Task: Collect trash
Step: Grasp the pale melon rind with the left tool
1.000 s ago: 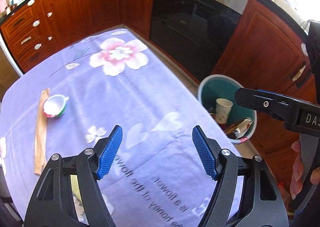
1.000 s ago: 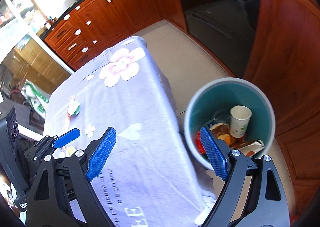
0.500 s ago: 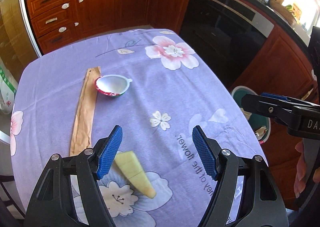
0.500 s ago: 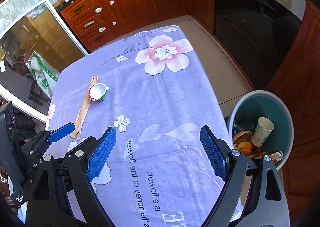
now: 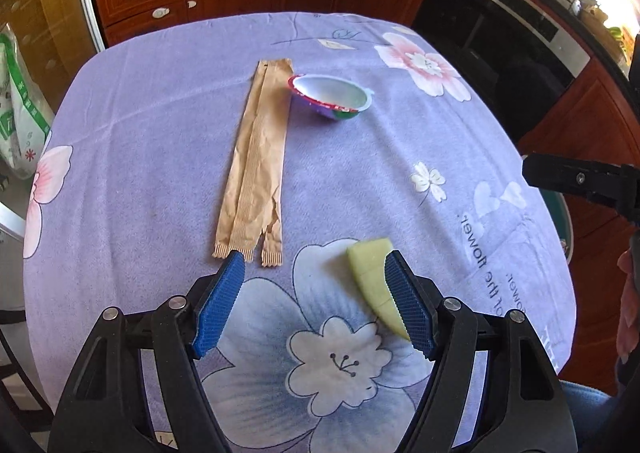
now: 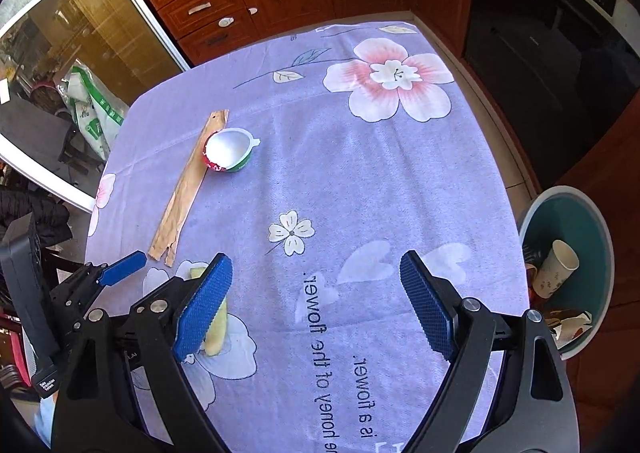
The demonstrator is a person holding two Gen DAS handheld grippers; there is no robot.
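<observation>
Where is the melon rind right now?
The melon rind lies on the purple tablecloth, touching the left gripper's right fingertip, near the paper sleeve.

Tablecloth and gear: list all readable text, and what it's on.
"of the flower." on the tablecloth, upside down to the left wrist camera.
"is a flower." and "honey of the flower" on the same cloth, upside down in the right wrist view.
Label on the left gripper's housing: too small to read.
Plastic cup print: unreadable.

A matt, fuzzy tablecloth (image 5: pixel 160 101) carries a creased brown paper wrapper (image 5: pixel 256 161) and a glossy plastic cup (image 5: pixel 332 95).
</observation>
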